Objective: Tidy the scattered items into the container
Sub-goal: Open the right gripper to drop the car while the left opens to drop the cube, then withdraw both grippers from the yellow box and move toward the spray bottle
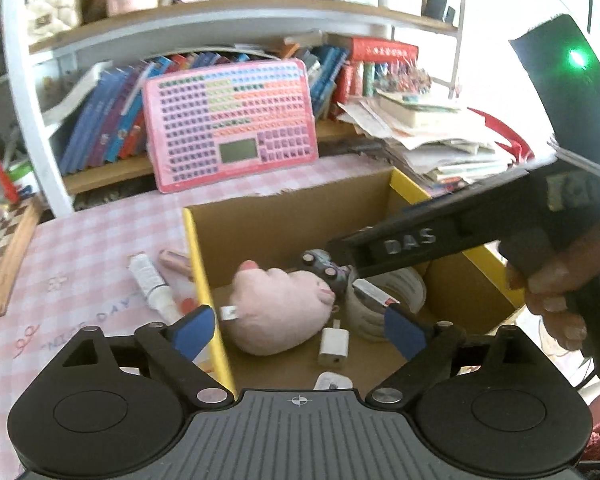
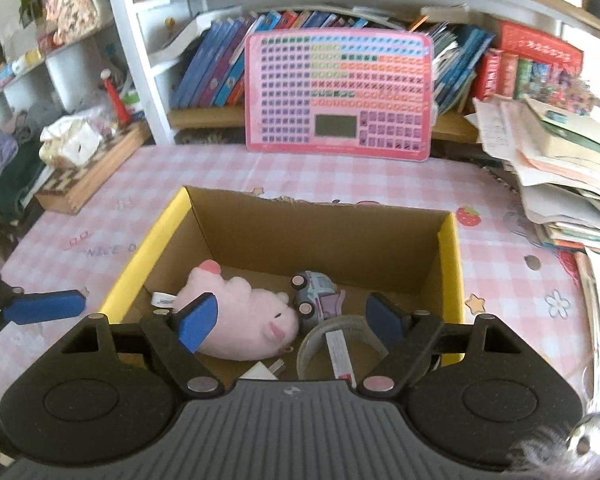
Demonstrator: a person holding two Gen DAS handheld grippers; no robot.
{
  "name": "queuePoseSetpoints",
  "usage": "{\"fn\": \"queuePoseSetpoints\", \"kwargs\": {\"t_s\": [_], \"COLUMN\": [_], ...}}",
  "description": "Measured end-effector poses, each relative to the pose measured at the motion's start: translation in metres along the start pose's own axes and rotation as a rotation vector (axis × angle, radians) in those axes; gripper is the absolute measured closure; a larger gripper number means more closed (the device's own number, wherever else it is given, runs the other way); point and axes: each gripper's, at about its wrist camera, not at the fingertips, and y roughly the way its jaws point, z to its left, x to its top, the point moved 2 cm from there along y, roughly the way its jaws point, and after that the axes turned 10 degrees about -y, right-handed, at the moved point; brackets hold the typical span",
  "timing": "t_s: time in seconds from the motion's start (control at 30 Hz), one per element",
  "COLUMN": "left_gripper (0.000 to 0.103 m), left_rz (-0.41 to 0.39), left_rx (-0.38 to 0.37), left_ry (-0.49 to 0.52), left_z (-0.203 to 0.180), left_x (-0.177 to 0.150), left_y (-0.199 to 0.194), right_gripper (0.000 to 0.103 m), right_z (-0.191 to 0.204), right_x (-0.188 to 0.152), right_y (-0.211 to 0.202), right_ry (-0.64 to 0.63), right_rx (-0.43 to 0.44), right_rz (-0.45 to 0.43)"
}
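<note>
Now both tools, left tool [image 1: 298,328] and right tool [image 2: 290,320], hang released and empty over the box [image 2: 448,248], where the pink plush [image 2: 244,320] and toy car [image 2: 316,294] lie. Next, probably, the left fetches the tube [image 1: 150,284] lying on the worktop [image 1: 80,264] beside it.

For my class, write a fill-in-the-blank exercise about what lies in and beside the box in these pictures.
1. The pink plush toy lies inside the cardboard ____.
2. The toy car lies ____ the cardboard box.
3. The white tube lies outside it, on the pink checked ____.
4. Both the left gripper and the right gripper are ____.

Missing words: box; inside; tablecloth; open
</note>
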Motion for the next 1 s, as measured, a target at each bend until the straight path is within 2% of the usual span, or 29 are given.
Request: {"fn": "queuePoseSetpoints", "kwargs": {"t_s": [0.2,0.5,0.7,1.0], "left_gripper": [0.008,0.008,0.008,0.008], "left_rz": [-0.025,-0.135,-0.134,-0.141], "left_rx": [0.021,0.028,0.092,0.115], "left_ry": [-0.047,-0.143,-0.159,-0.157], "left_z": [0.016,0.042,0.058,0.079], "left_x": [-0.015,-0.029,-0.036,-0.059], "left_y": [-0.027,-0.060,-0.068,-0.094], "right_gripper": [0.021,0.015,0.013,0.012], "right_z": [0.010,0.035,0.058,0.086], "right_x": [-0.016,-0.050,-0.073,-0.093], "right_y": [-0.032,-0.075,-0.086,-0.103], "right_ry": [0.037,0.064,0.072,0.141], "right_rx": [-0.084,-0.251,-0.296,-0.343], "right_rz": [-0.069,-0.180,-0.164,-0.135]}}
